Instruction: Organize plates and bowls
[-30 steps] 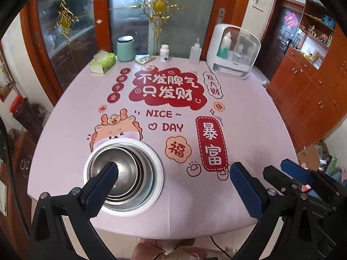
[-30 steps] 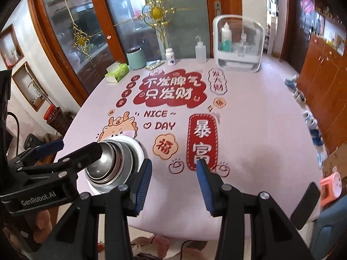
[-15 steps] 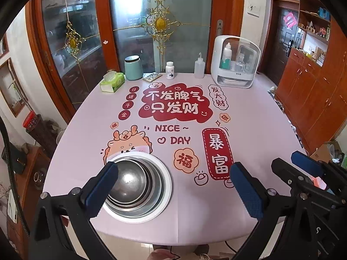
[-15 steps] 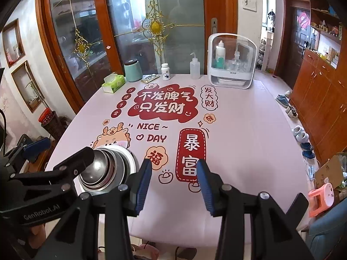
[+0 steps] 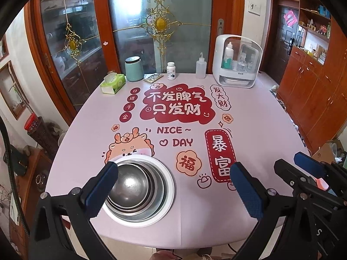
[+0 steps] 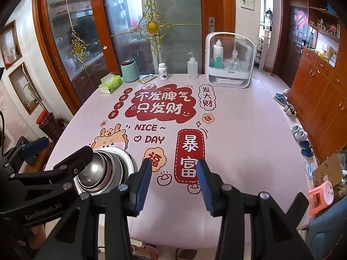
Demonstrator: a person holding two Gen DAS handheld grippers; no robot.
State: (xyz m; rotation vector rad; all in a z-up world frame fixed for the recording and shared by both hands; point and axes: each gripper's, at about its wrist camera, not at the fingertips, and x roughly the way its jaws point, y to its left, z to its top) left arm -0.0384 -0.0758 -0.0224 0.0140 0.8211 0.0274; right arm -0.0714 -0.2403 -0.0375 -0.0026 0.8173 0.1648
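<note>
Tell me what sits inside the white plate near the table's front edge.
The white plate holds nested steel bowls, at least three by their rims. The left gripper's finger covers their left side, and anything beneath the bowls is hidden.

Tissue box, teal canister, squeeze bottle

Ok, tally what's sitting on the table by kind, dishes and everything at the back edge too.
White plate: 1
Steel bowls, nested: looks like 3
Tissue box: 1
Green canister: 1
Blister pack: 1
Pill bottle: 1
Squeeze bottle: 1
Storage case: 1
Total: about 10
</note>
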